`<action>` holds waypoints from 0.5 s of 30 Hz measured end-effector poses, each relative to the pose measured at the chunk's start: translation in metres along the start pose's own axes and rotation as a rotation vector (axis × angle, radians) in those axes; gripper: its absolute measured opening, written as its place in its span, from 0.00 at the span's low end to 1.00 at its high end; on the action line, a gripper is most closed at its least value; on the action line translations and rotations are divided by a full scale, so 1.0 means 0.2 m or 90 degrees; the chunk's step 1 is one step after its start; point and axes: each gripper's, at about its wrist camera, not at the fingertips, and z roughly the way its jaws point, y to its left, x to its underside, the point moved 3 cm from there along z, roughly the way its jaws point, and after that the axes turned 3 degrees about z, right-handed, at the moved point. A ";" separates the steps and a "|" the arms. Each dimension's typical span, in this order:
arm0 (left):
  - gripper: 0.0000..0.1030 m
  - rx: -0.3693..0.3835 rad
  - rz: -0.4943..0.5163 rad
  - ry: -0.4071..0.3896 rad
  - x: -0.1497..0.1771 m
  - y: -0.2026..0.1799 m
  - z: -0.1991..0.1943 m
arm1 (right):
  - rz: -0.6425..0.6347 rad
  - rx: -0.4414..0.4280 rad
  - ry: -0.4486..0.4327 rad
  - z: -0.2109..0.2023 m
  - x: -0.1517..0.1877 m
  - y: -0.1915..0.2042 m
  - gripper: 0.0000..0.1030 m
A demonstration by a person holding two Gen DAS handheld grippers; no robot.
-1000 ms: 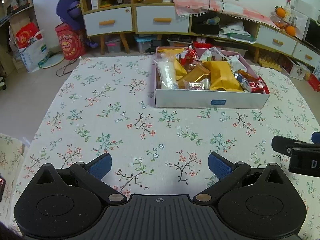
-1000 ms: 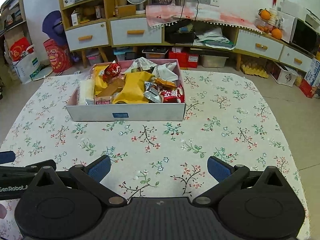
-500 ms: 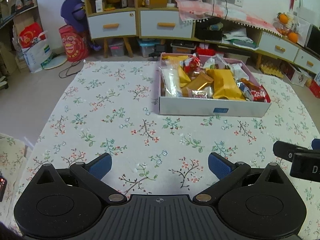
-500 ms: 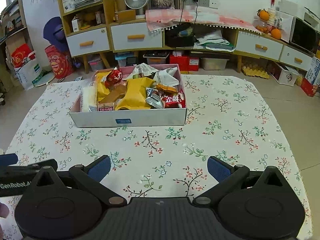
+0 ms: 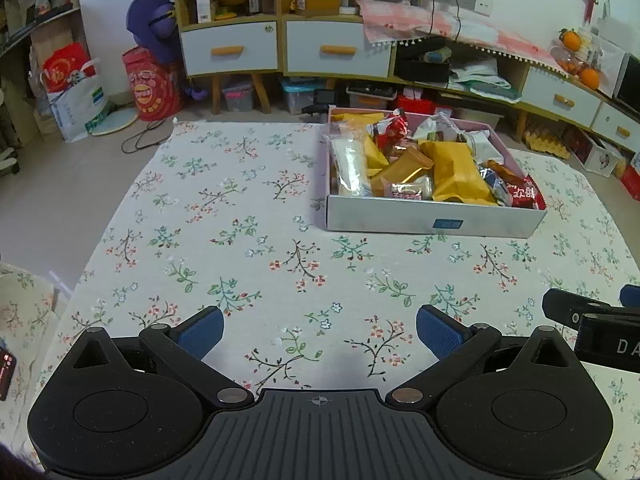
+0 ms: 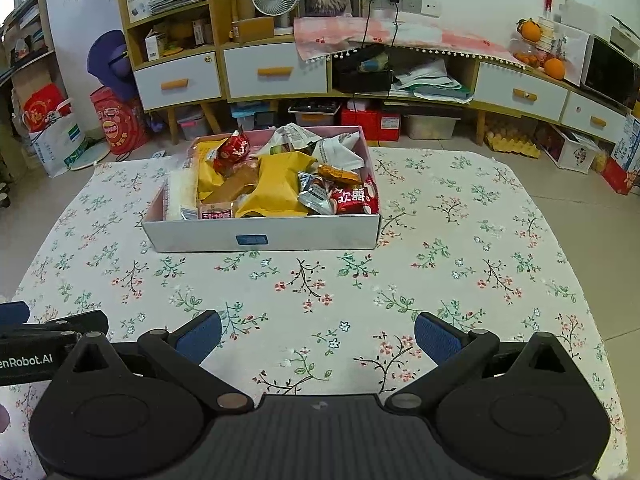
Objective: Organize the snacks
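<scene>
A shallow white box with a pink inside stands on the flowered tablecloth, heaped with several snack packets. Among them are a large yellow bag, a red packet at the front right corner and a long clear pack along the left wall. My left gripper is open over the near cloth, well short of the box, nothing between its blue pads. My right gripper is likewise open and empty, with the box straight ahead and slightly left.
The flowered tablecloth spreads wide to the left and in front of the box. Each gripper shows at the edge of the other's view: the right one, the left one. Low cabinets with drawers stand behind the table.
Both grippers have drawn back and risen a little, so the box looks smaller and farther away. Both stay open, and the snacks have not moved.
</scene>
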 end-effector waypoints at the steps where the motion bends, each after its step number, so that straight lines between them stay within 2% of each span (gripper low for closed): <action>1: 1.00 0.003 -0.002 0.002 0.00 0.00 0.00 | 0.003 -0.002 0.002 0.00 0.00 0.00 0.76; 15: 1.00 0.026 0.013 0.015 0.01 -0.01 0.00 | 0.016 -0.007 0.012 0.03 0.00 -0.02 0.76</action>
